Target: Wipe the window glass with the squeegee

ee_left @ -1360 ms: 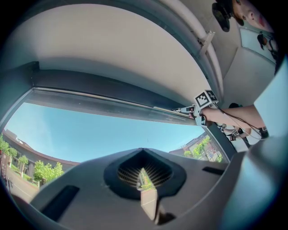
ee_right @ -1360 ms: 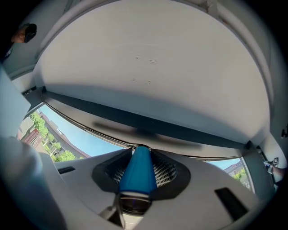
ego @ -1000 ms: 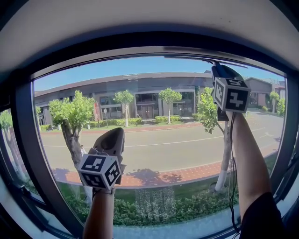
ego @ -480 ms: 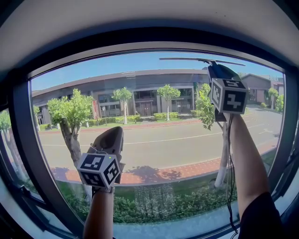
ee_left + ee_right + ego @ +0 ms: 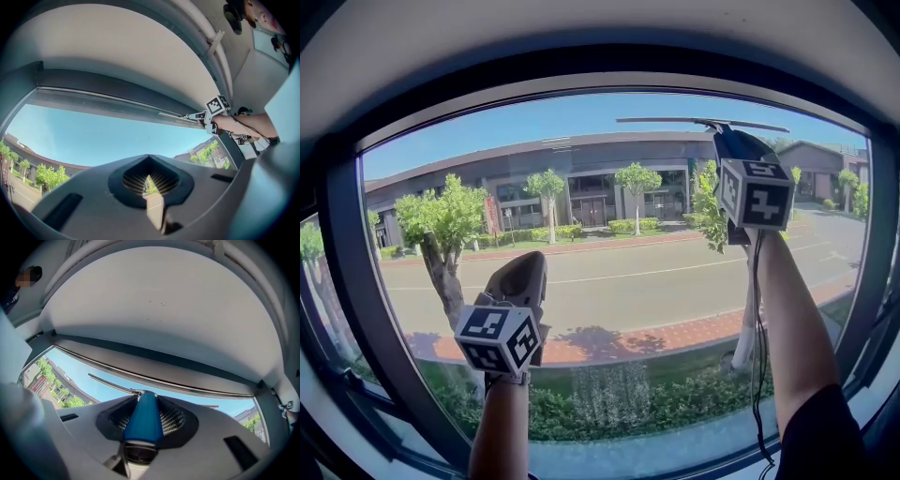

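At the upper right of the window glass (image 5: 609, 281), the right gripper (image 5: 733, 141) was held high. The right forearm (image 5: 792, 319) ran almost straight up from the lower right corner of the head view, with a black cable (image 5: 757, 309) trailing along it. Its jaws were clamped on the squeegee (image 5: 675, 120). The right gripper view showed the blue handle (image 5: 143, 420) seated between them and pointing up at the pane. The blade (image 5: 110, 383) lay roughly level just below the top rail of the window frame (image 5: 342, 281), and most of its length reached left of the gripper. Couldn't tell whether the rubber edge was actually touching the glass. The left gripper (image 5: 528, 272) sat much lower, left of centre. The left forearm (image 5: 499, 431) came up from the bottom edge, and the nose tilted up toward the pane. Its jaws were closed together with nothing gripped; only a thin sliver of the outdoors showed through at the tips (image 5: 149, 180). The two grippers were well apart. From the left gripper view, the squeegee's blade sat up under the top rail, at upper right. Outside the pane were a low building (image 5: 581, 173), street trees (image 5: 441, 225) and a road (image 5: 656, 291).
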The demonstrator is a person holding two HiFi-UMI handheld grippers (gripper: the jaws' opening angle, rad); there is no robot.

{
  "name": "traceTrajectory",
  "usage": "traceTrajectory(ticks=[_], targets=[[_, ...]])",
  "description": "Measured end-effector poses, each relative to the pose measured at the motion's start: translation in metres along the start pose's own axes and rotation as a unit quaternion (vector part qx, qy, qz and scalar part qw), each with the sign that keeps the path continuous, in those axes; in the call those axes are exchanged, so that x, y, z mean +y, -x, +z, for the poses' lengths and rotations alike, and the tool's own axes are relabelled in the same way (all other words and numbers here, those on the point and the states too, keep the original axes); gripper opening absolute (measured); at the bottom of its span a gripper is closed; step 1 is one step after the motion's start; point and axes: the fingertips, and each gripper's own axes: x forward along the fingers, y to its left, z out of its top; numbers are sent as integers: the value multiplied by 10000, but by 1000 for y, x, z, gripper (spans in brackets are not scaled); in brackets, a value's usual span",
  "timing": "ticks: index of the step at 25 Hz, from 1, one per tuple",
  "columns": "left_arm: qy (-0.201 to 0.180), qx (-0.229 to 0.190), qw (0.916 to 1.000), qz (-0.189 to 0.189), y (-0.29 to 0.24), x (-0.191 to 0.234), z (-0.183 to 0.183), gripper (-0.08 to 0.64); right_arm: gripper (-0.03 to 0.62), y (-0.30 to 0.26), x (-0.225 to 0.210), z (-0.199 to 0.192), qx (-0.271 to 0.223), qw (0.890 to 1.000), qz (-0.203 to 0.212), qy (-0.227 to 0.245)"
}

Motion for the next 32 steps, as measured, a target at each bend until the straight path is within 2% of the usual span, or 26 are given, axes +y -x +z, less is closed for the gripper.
traceTrajectory(ticks=[32], targets=[[117, 112, 9999, -4, 33, -13, -5, 2, 130, 44, 25, -45, 326, 9993, 197, -32]])
